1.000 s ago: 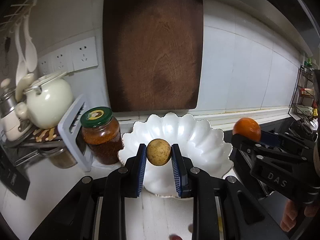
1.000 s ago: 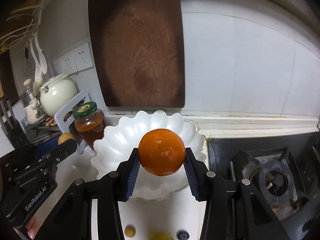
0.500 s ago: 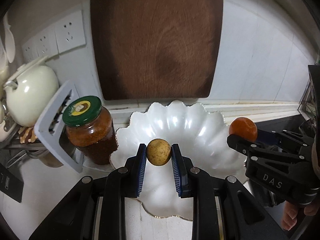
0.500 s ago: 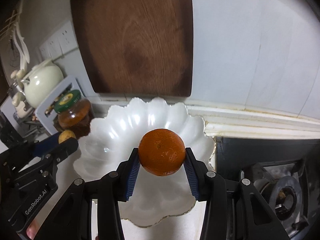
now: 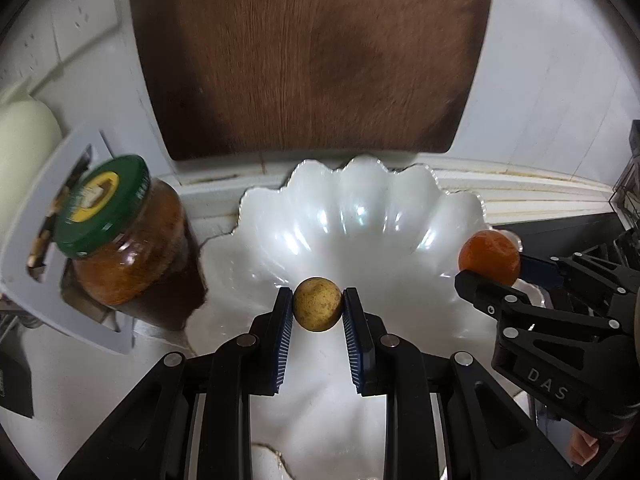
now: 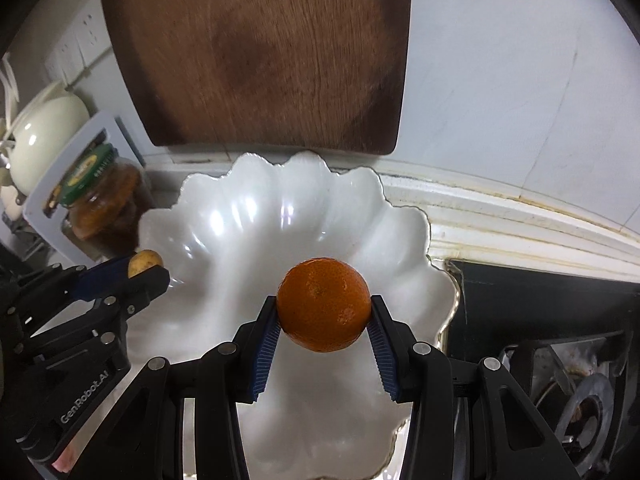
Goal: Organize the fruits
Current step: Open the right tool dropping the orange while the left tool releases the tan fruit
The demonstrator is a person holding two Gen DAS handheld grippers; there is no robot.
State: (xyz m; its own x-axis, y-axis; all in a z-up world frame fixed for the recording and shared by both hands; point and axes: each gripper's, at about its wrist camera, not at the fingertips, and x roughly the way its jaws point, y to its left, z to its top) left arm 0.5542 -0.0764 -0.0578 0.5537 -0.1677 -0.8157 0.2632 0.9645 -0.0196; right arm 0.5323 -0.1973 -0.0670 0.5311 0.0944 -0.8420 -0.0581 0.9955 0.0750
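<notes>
Hanging over the scalloped white bowl (image 5: 360, 216), a small round yellow-brown fruit (image 5: 318, 309) sits clamped between the blue pads of the left gripper (image 5: 318, 312). Over to the side, the right gripper (image 6: 323, 318) has its fingers (image 6: 266, 344) clenched on an orange (image 6: 323, 305), above the same bowl's right half. Both fruits are near-round, with no clear long axis; the orange shows its stem dimple tilted up toward the camera. The bowl rests on a pale counter (image 5: 60, 364), its rim nearly meeting the white tiled wall (image 6: 500, 80). A dark wooden cutting board (image 5: 312, 56) leans upright on that wall right behind the bowl. Left of the bowl, just beside its rim, stands a green-lidded jar (image 5: 120, 236) of orange-brown preserve, backed by a pale rack (image 5: 52, 184) and a cream teapot (image 6: 44, 132). Right of the bowl, a black stove (image 6: 560, 360).
</notes>
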